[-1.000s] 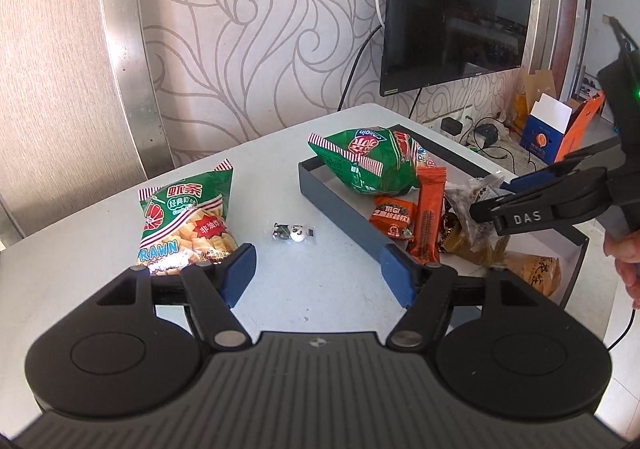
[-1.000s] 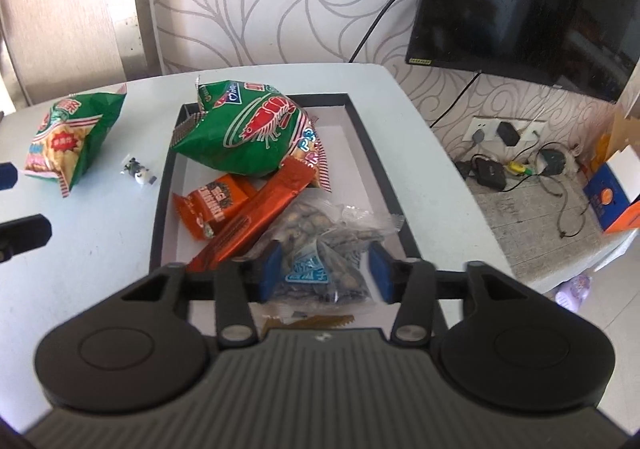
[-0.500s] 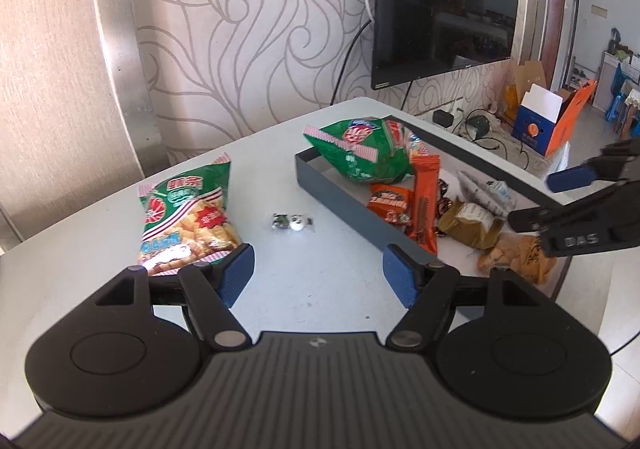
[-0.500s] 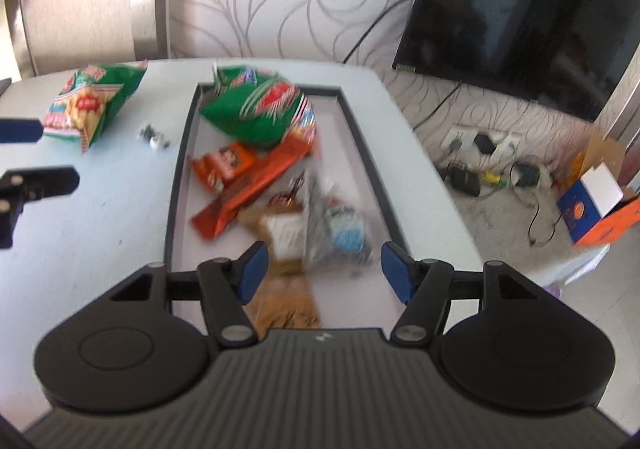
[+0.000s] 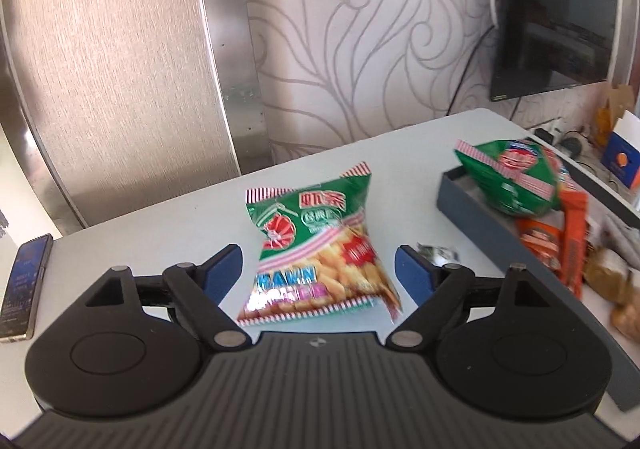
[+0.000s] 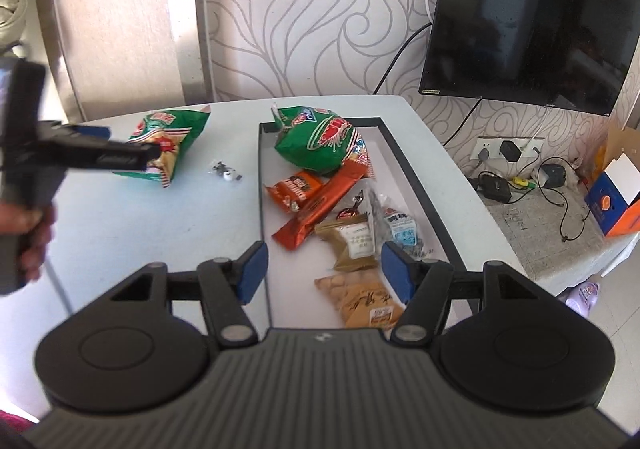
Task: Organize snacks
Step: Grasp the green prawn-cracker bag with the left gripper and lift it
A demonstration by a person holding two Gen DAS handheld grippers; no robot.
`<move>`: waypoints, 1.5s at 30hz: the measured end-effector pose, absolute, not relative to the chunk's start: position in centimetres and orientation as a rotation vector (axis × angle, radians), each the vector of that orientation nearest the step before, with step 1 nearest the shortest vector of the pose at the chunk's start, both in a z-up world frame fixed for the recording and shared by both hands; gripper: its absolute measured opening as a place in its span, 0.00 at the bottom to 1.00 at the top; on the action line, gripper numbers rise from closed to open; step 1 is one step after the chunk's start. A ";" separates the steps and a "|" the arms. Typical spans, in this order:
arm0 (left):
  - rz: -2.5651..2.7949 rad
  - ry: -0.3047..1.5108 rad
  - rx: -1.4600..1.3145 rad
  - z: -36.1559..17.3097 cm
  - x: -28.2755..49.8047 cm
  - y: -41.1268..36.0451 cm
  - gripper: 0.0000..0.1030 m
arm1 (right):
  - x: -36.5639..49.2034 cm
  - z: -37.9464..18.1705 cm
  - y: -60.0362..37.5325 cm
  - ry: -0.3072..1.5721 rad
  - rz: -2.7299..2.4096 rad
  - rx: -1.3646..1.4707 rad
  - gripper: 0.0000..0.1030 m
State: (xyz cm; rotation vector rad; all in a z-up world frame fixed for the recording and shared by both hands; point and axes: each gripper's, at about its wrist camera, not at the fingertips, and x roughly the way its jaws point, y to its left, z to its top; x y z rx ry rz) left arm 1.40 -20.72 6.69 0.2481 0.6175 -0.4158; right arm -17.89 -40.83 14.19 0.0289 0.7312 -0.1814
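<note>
A green prawn-cracker bag (image 5: 320, 249) lies on the white table, left of the dark tray (image 5: 460, 195). My left gripper (image 5: 318, 273) is open, its fingers either side of the bag's near end, not gripping. The bag also shows in the right wrist view (image 6: 170, 137), with the left gripper's fingers (image 6: 112, 157) over it. A small wrapped candy (image 6: 226, 173) lies between bag and tray. The tray (image 6: 408, 165) holds a second green bag (image 6: 320, 141), orange bars (image 6: 320, 201) and several small packets. My right gripper (image 6: 324, 269) is open and empty above the tray's near end.
A phone (image 5: 24, 285) lies at the table's left edge. A wall-mounted TV (image 6: 528, 17) hangs behind the table. Chargers and cables (image 6: 520, 177) lie on a low ledge to the right, next to an orange-blue box (image 6: 616, 205).
My left gripper has swung left to straddle the loose prawn-cracker bag. My right gripper let go of the clear packet, opened and drew back from the tray.
</note>
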 end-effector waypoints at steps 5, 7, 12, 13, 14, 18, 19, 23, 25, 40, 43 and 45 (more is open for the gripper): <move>-0.414 0.651 0.243 5.4 3.3 -21.8 0.84 | -19.1 14.5 -40.8 0.737 -0.199 0.024 0.63; -0.410 0.654 0.249 5.0 3.6 -22.3 0.85 | -19.5 14.5 -40.9 0.740 -0.212 0.028 0.63; -0.429 0.638 0.268 4.3 4.3 -23.3 0.86 | -20.2 14.4 -41.2 0.751 -0.234 0.026 0.63; -0.433 0.641 0.263 4.2 4.5 -23.4 0.86 | -20.2 14.4 -41.1 0.754 -0.235 0.026 0.63; -0.434 0.643 0.261 4.2 4.7 -23.5 0.86 | -20.2 14.4 -41.1 0.756 -0.235 0.027 0.63; -0.431 0.639 0.270 4.1 5.4 -23.8 0.86 | -20.1 14.3 -40.6 0.762 -0.222 0.020 0.63; -0.434 0.640 0.273 4.1 5.7 -23.8 0.87 | -20.0 14.3 -40.5 0.763 -0.216 0.016 0.63; -0.460 0.629 0.308 4.0 6.7 -24.1 0.88 | -19.5 14.4 -40.0 0.764 -0.193 0.003 0.63; -0.495 0.623 0.310 3.9 6.8 -24.0 0.80 | -19.1 14.5 -39.6 0.761 -0.177 -0.005 0.63; -0.499 0.650 0.231 4.3 2.3 -18.6 0.69 | -11.1 14.0 -35.2 0.736 0.095 -0.147 0.42; -0.482 0.669 0.212 4.5 0.8 -17.1 0.69 | -8.4 13.0 -34.1 0.749 0.155 -0.190 0.36; -0.462 0.683 0.188 4.6 -0.2 -15.9 0.69 | -6.5 12.3 -33.5 0.762 0.184 -0.214 0.36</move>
